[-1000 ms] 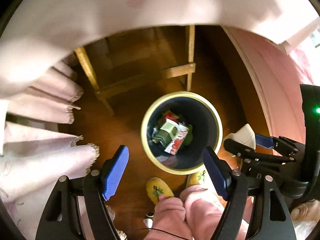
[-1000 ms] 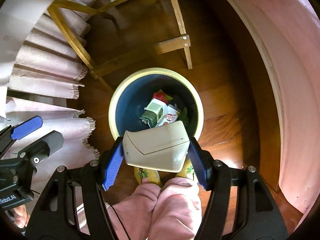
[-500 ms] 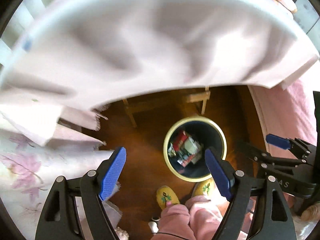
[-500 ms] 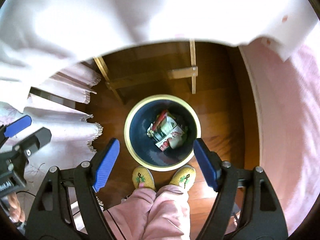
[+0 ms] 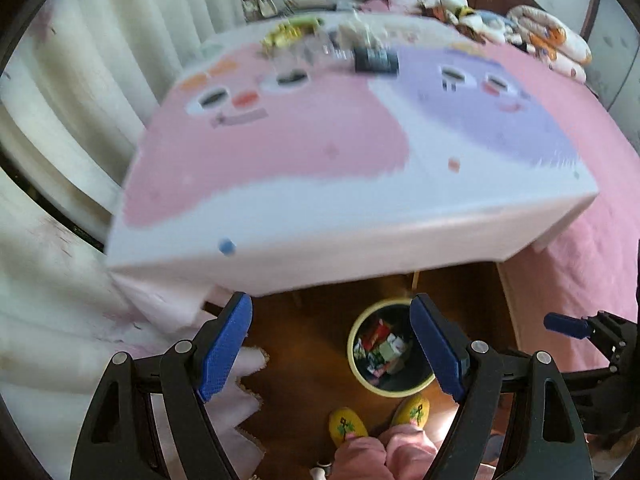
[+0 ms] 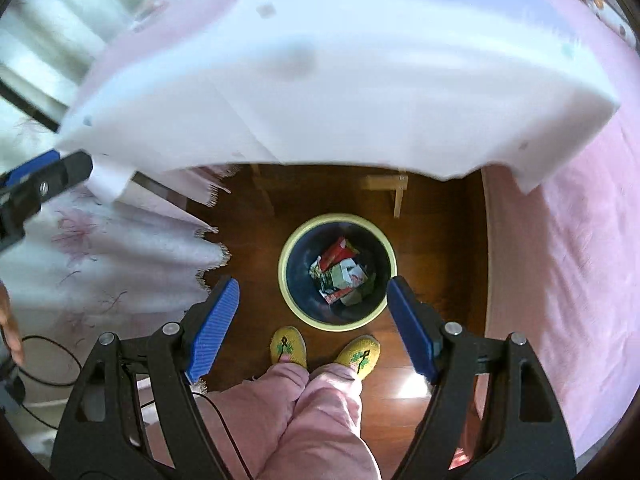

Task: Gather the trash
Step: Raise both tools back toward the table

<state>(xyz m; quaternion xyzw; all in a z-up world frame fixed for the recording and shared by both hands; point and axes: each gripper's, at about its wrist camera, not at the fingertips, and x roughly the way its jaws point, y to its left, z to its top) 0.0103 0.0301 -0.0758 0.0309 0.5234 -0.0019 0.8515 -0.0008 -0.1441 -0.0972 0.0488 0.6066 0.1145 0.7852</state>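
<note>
1. Hanging above the floor, the right gripper (image 6: 310,326) points steeply down with its jaws spread and nothing between them; they have just been opening. The waste bin (image 6: 338,270) sits directly below and slightly ahead of its ribbed blue pads (image 6: 214,326), a sensible spot for a drop.
2. The left gripper (image 5: 332,350) is likewise released and empty, its jaws also just widened. The same bin (image 5: 390,350) shows between its fingertips, far below.
3. The trash (image 6: 340,276), crumpled cartons and wrappers in red, green and white, lies inside the round dark bin with its pale yellow rim.
4. Ahead of the left gripper a table (image 5: 360,152) carries a smooth cartoon-printed cloth in pink and lilac; blurred small items (image 5: 340,44) at its far end are probably the remaining litter.
5. The person's yellow embroidered slippers (image 6: 324,352) stand just beside the bin on glossy dark wood flooring.
</note>
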